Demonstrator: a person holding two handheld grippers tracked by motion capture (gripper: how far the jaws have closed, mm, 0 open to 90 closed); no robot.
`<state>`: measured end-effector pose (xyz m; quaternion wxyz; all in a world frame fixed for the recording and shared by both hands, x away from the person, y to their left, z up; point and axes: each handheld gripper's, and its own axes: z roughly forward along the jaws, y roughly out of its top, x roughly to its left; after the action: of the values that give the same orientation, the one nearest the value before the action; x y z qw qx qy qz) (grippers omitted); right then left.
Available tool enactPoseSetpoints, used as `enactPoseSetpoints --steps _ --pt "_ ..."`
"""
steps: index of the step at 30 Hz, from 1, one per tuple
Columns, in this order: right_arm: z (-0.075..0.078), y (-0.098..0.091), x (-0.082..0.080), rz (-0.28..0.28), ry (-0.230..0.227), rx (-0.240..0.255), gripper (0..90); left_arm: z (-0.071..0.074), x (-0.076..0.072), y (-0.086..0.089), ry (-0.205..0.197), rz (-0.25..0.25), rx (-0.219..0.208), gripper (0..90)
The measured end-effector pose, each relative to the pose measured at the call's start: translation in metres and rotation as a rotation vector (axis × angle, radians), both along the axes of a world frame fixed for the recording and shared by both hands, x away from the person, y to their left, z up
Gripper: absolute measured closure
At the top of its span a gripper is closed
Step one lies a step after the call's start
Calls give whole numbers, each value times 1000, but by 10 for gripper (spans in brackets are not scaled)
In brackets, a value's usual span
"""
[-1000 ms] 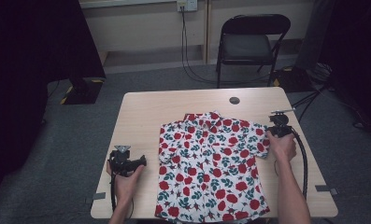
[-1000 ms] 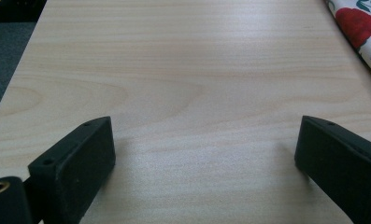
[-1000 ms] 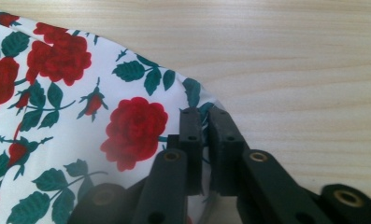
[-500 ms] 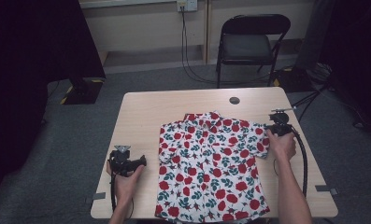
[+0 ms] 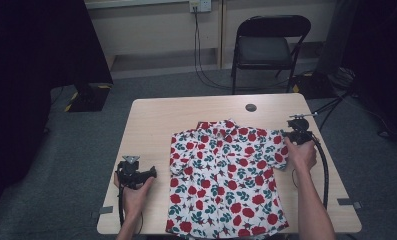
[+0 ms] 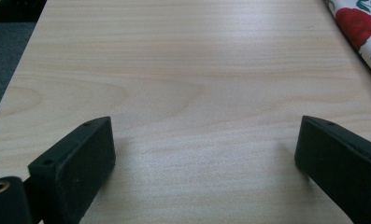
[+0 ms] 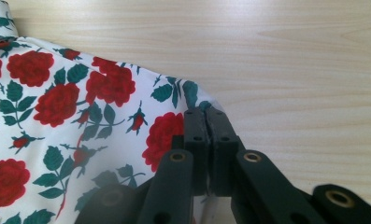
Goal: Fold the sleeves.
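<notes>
light wood-grain tabletop (image 5: 186, 115) has a small round dark disc (image 5: 251, 107) near its far edge, plus bits of grey tape (image 5: 106, 210) on the near corners. behind it there's a black folding metal chair (image 5: 268, 47) on grey carpet (image 5: 46, 165), and black cables (image 5: 201, 60) hanging from a wall outlet (image 5: 199, 5)

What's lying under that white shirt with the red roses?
The white rose-print shirt lies flat on the pale wooden table, whose bare top shows around it. Whether anything else sits beneath is hidden by the cloth.
</notes>
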<state>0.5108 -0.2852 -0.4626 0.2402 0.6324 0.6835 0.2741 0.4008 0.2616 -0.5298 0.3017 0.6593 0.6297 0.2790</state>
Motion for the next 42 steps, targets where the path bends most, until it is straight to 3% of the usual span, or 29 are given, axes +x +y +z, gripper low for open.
enactPoseSetpoints --steps 20,42 --pt "17 25 -5 39 -39 5 876 0 0 0 0 0 0 44" --pt "20 63 -1 93 -28 -3 876 0 0 0 0 0 0 44"
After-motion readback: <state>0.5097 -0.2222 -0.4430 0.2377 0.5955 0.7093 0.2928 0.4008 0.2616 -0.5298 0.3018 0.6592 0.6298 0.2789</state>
